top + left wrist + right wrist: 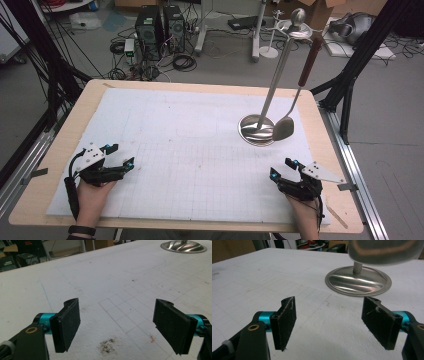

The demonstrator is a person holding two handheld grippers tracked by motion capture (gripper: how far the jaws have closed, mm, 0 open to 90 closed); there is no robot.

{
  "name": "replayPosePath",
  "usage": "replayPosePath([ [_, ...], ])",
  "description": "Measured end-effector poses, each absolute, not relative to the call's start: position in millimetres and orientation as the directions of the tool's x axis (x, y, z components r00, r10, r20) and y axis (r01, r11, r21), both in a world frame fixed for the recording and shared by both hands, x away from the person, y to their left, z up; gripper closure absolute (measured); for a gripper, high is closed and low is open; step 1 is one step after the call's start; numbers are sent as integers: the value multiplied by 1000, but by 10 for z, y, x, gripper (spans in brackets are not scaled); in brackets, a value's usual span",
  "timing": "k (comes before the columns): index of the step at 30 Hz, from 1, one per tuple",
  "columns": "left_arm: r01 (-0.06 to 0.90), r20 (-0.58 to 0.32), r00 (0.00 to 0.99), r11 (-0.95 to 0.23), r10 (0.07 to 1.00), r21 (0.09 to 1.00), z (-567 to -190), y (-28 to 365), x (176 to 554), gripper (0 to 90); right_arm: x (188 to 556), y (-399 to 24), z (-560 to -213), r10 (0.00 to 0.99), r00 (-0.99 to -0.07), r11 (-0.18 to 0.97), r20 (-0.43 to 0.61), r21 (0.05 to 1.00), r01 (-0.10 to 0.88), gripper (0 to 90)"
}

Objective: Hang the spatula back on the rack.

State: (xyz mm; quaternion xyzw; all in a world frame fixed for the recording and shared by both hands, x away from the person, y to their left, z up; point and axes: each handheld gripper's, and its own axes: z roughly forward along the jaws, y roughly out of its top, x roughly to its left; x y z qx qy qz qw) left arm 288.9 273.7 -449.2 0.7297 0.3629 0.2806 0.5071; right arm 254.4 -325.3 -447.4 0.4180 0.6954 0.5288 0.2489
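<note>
My left gripper (118, 156) rests near the left front edge of the white gridded mat (190, 150), its jaws spread wide with nothing between them; in the left gripper view I see bare mat and a small dark smudge (107, 346) just ahead of the pads. My right gripper (282, 168) sits at the right front of the mat, jaws likewise spread and empty. It is the one closer to the work, so I judge the reach falls to it.

Ahead of the right gripper stands the utensil stand (270, 95): a round steel base (358, 280) flat on the mat, with a slanting pole rising from it to a hook top. A spatula (295, 95) hangs from that top, brown handle up, its metal blade (283, 128) dangling just beside the base's right edge.

To do this well, I should keep the jaws wide, approach the blade end low and slowly, and square the pads to the thin shank rather than the slick blade. The spatula hangs freely, so a careless nudge could set it swinging or tip the stand; I would lift upward to clear the hook.
</note>
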Motion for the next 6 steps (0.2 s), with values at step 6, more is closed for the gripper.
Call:
replayPosePath([
  [6, 249, 45, 577, -228, 816, 941, -4492, 2726, 2893, 221, 2548, -3258, -4475, 842, -530, 90, 101, 942, 322, 256],
])
